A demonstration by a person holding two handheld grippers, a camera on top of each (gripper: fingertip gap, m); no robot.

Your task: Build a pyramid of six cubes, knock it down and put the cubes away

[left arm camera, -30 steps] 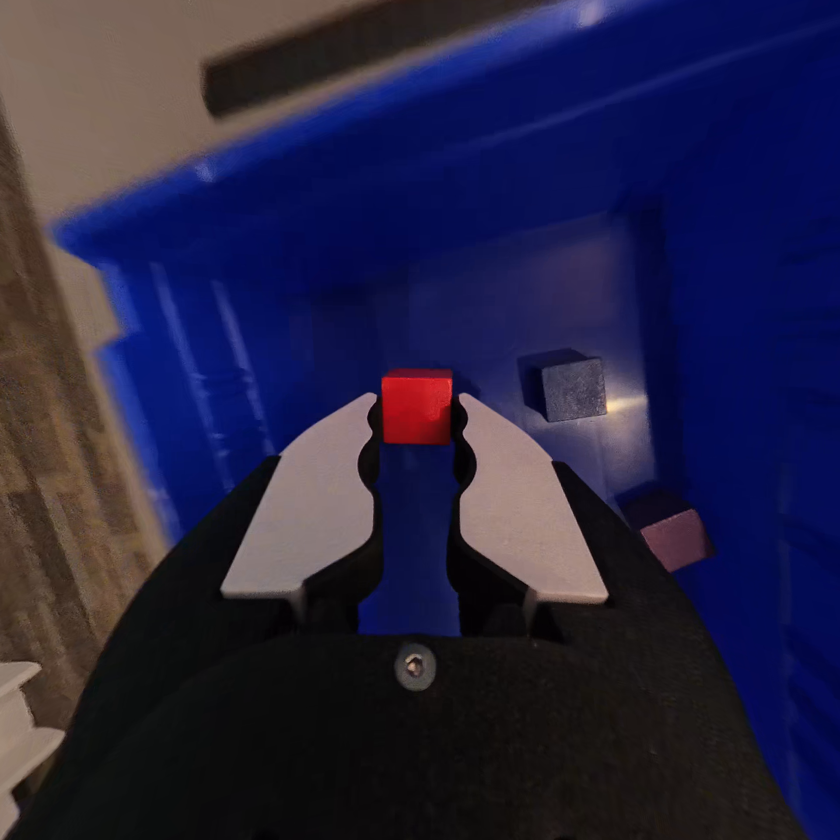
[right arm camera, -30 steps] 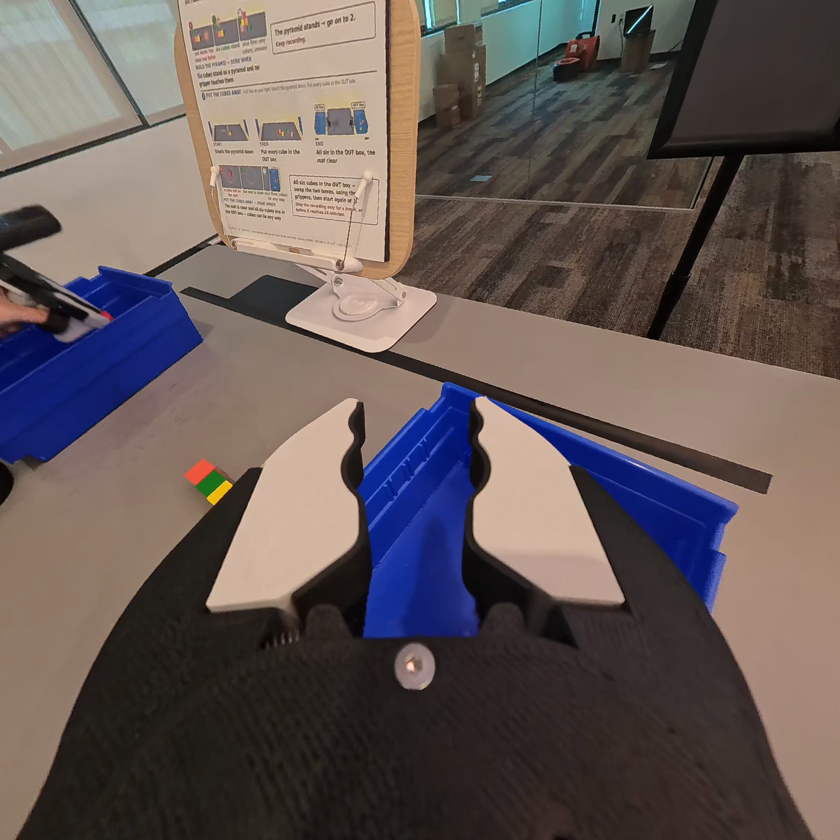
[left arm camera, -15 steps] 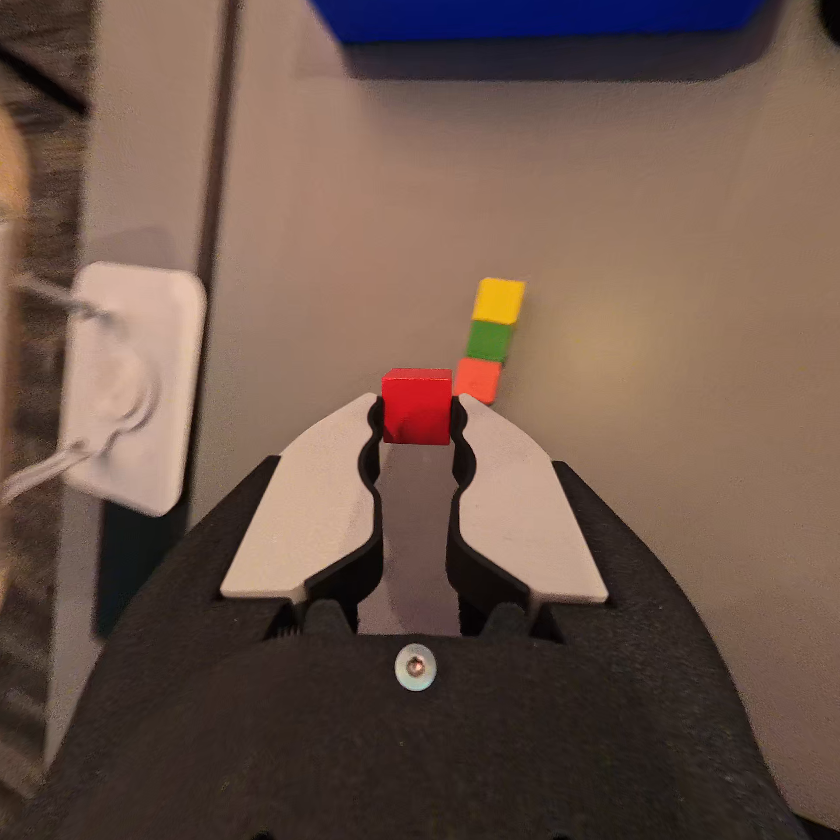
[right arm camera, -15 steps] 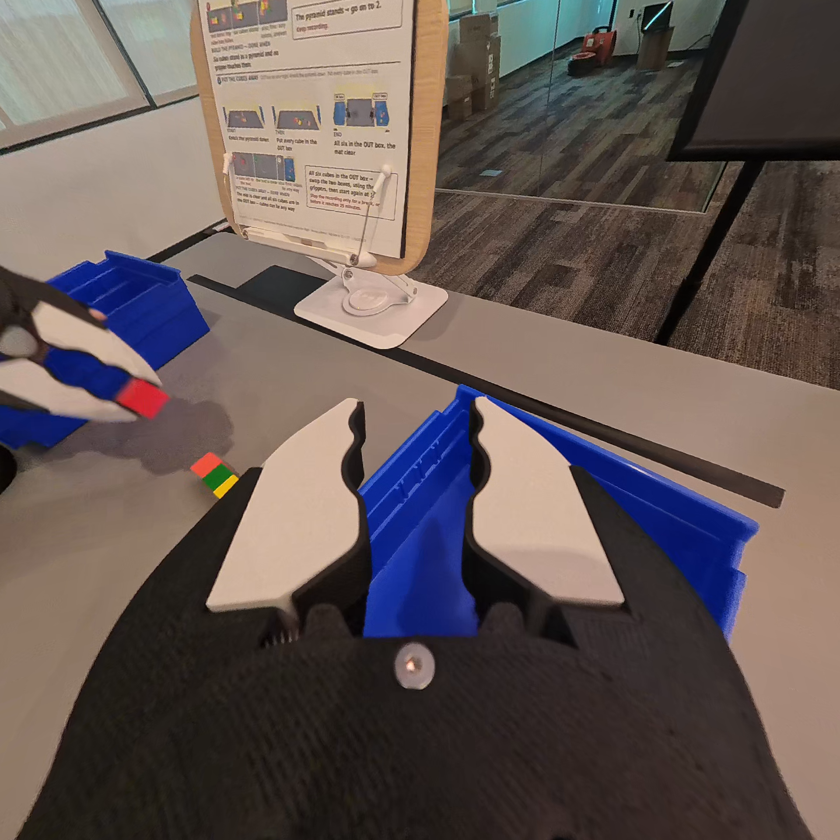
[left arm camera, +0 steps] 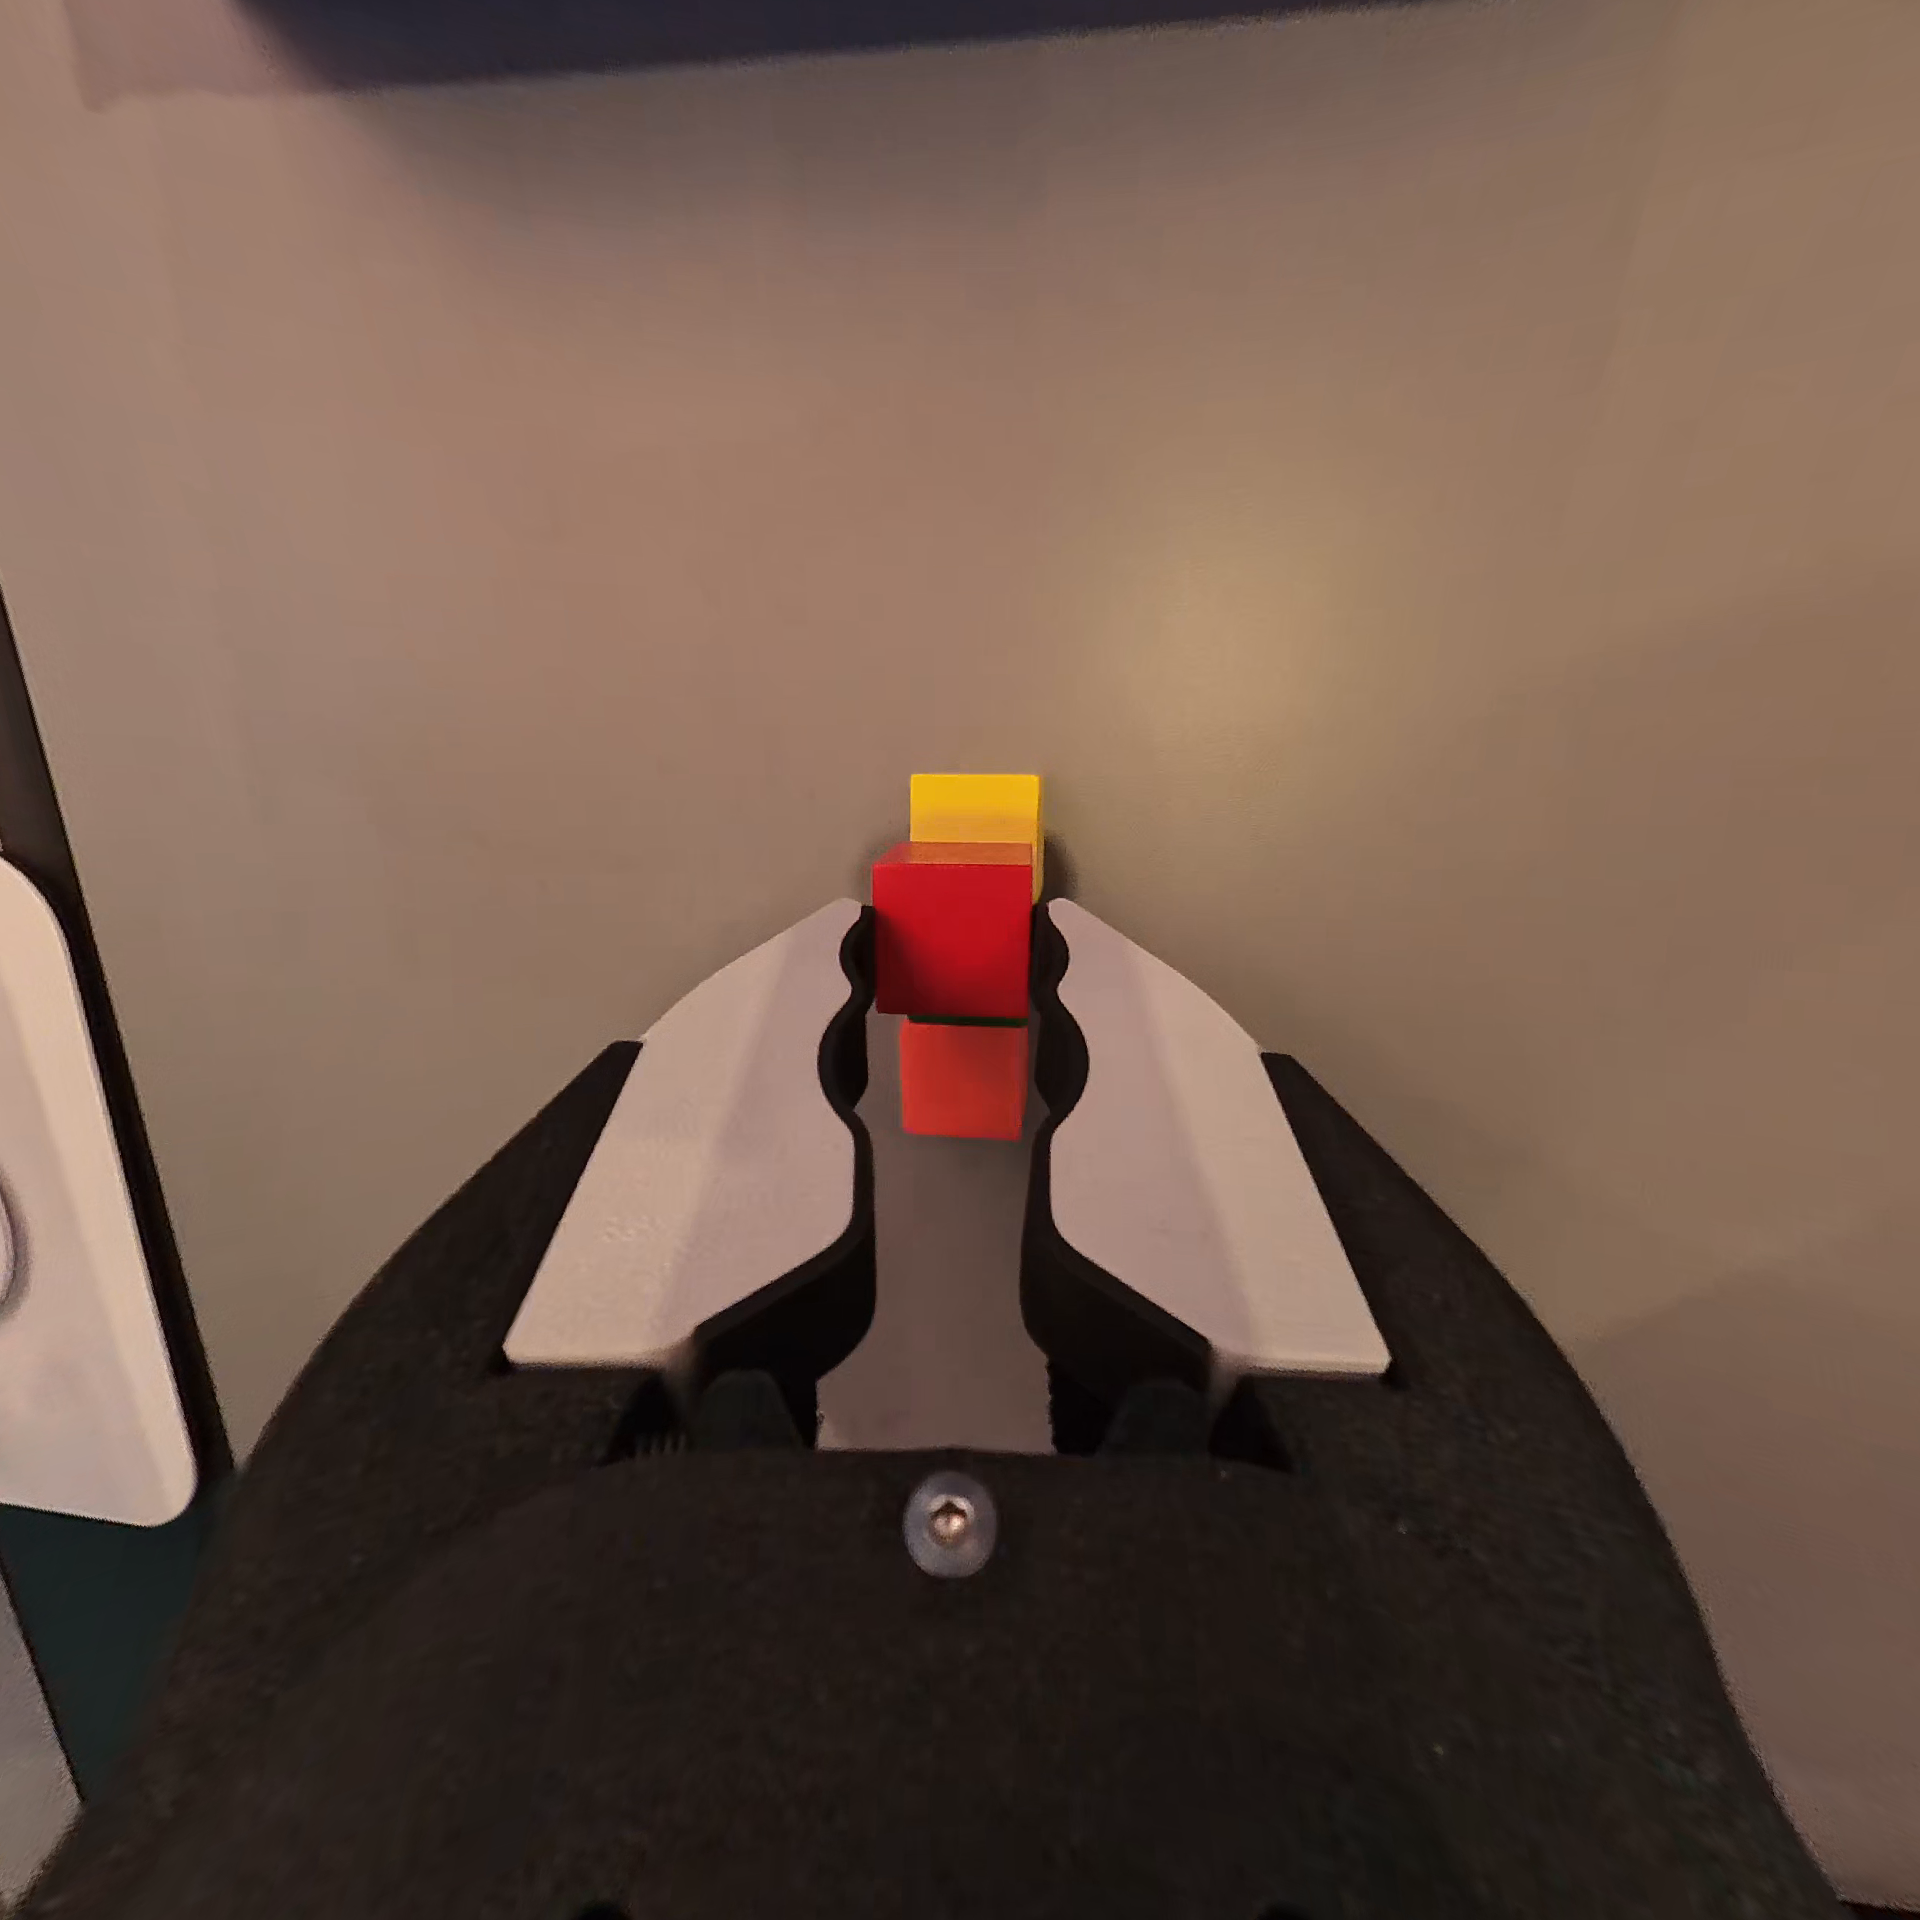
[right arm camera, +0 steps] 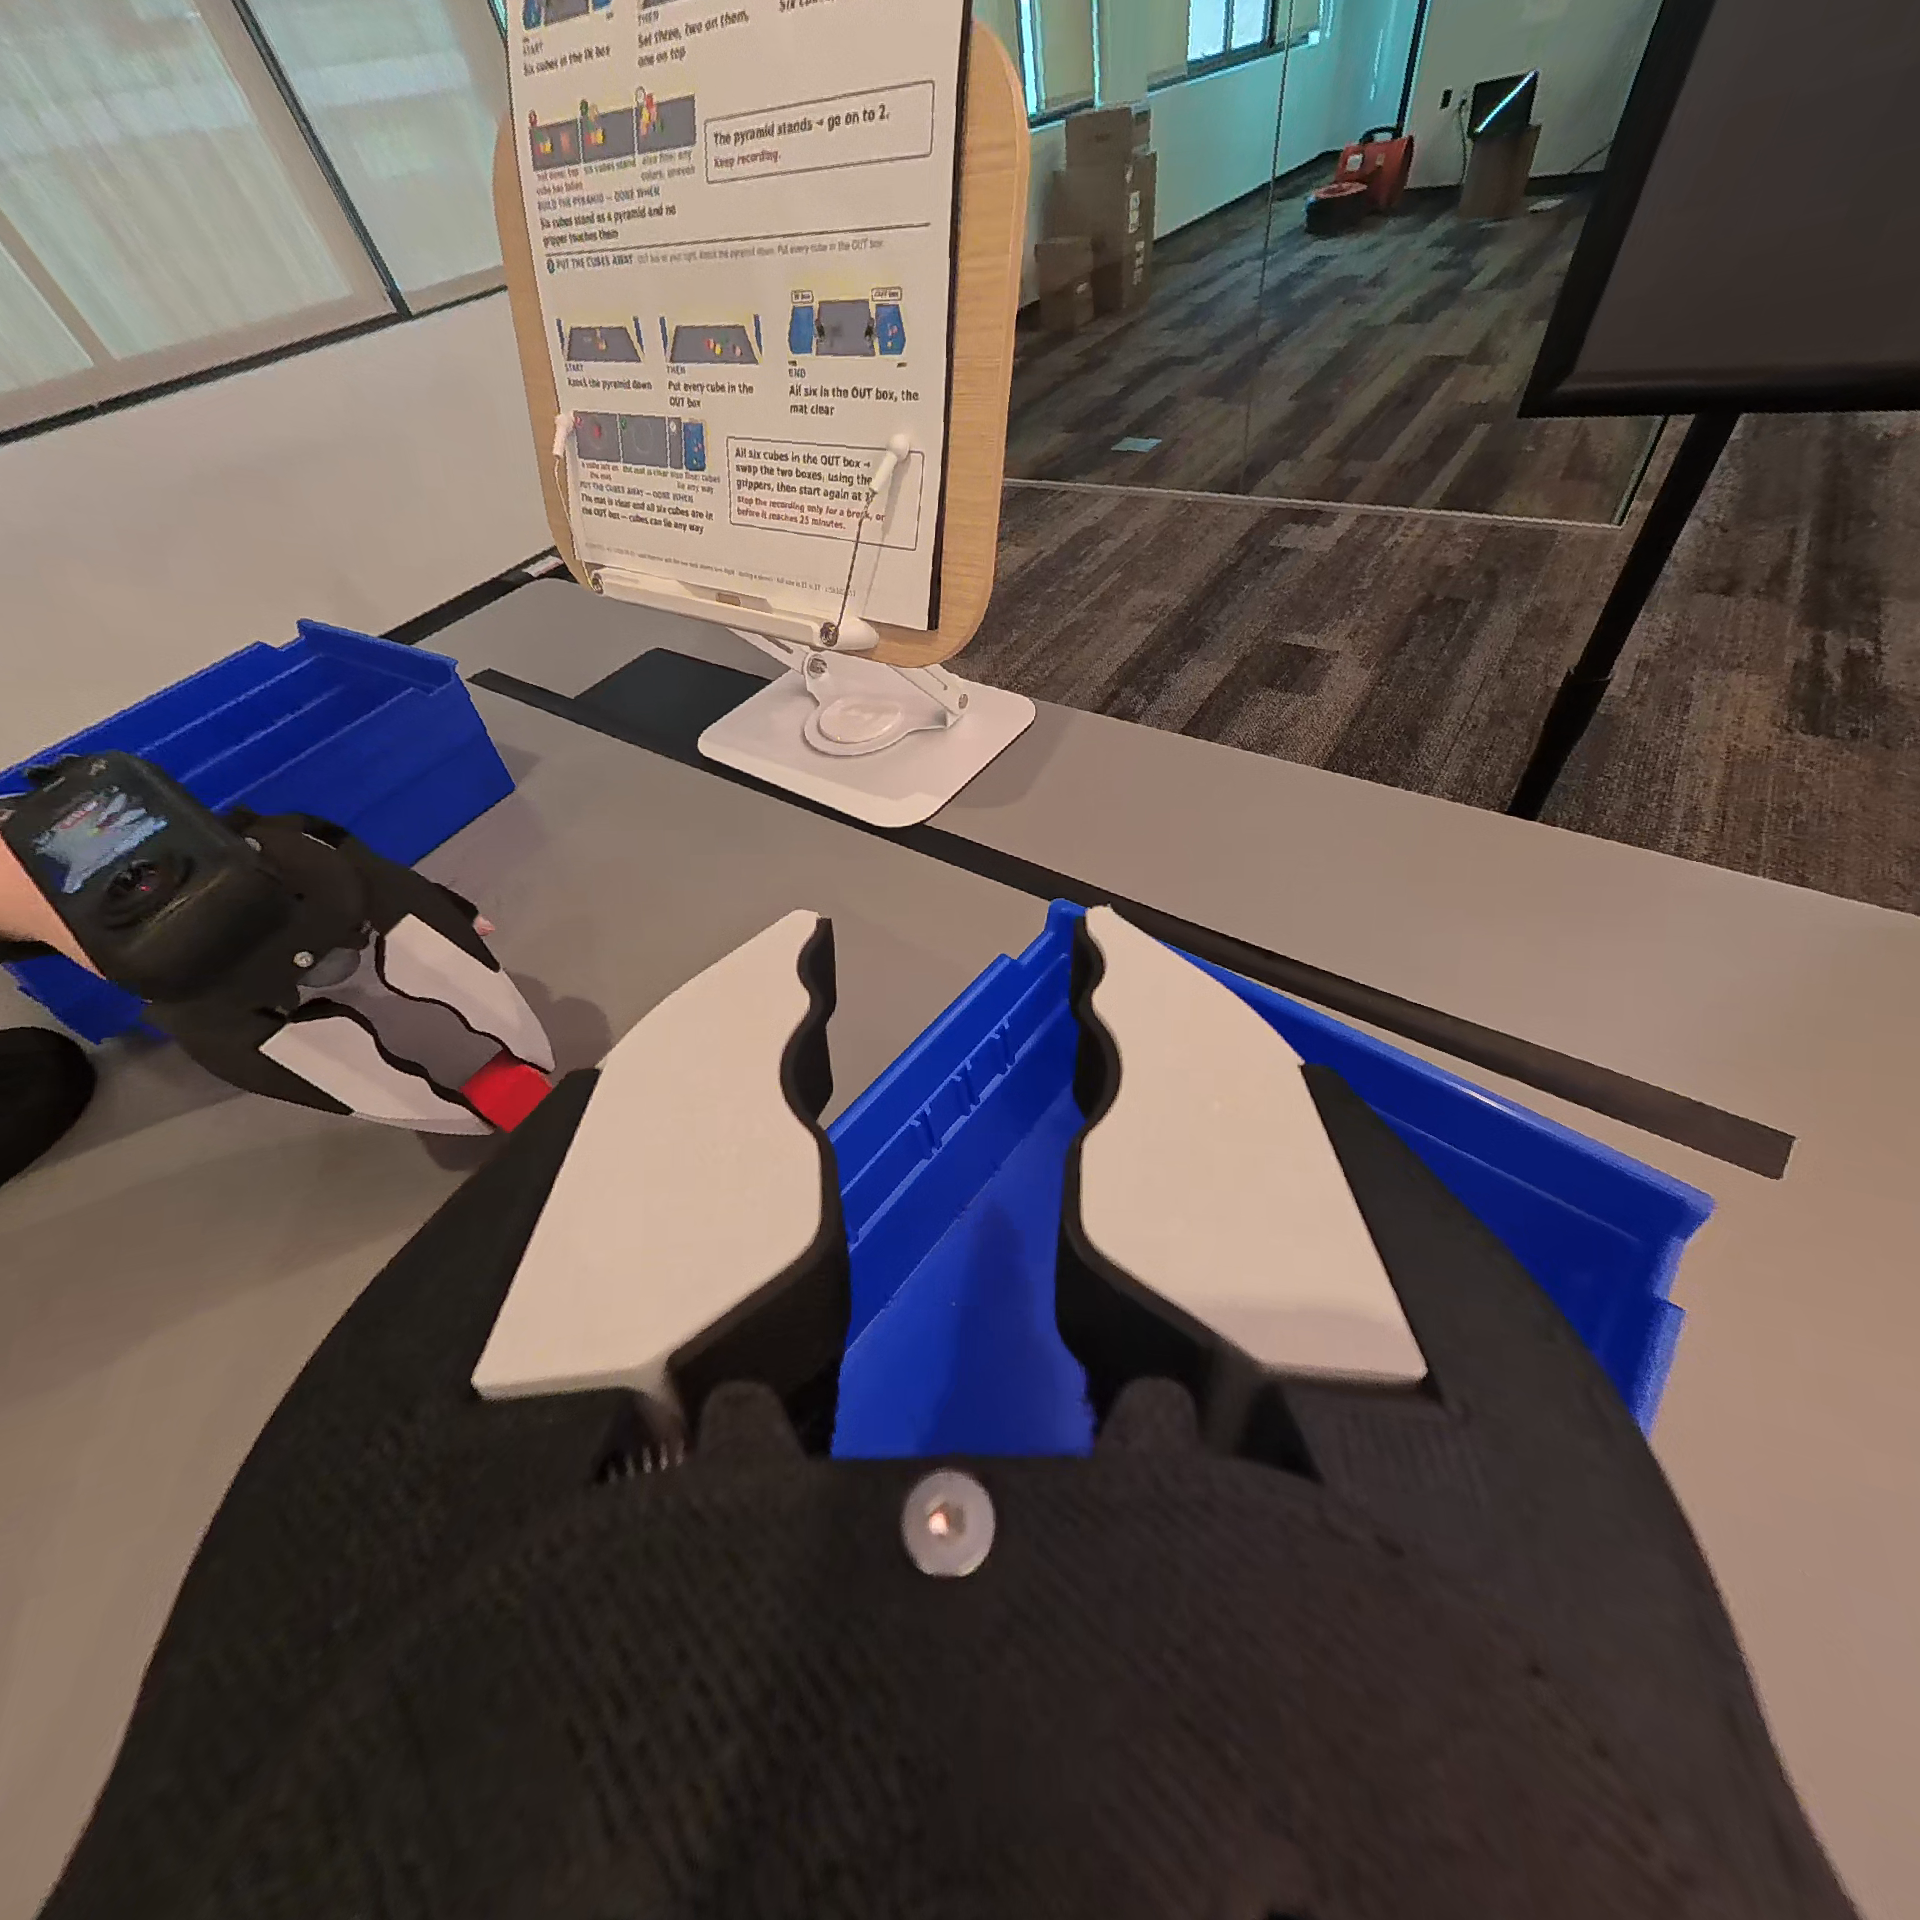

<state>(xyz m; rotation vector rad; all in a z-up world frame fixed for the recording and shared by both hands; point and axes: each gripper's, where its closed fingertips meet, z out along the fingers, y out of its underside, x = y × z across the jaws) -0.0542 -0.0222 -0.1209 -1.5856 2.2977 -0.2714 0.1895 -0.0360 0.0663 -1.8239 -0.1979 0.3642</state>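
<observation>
You are clenching your left gripper on one small red wooden cube, holding it directly over the row of cubes on the grey tabletop. Of that row, one yellow cube is showing beyond the red cube, one orange cube nearer you, and only a thin green edge of a cube between them. Whether the red cube is touching the row, you cannot tell. Your right gripper is hanging released, jaws apart and gripping nothing, over one blue plastic bin. A second blue bin is sitting beyond the left gripper.
</observation>
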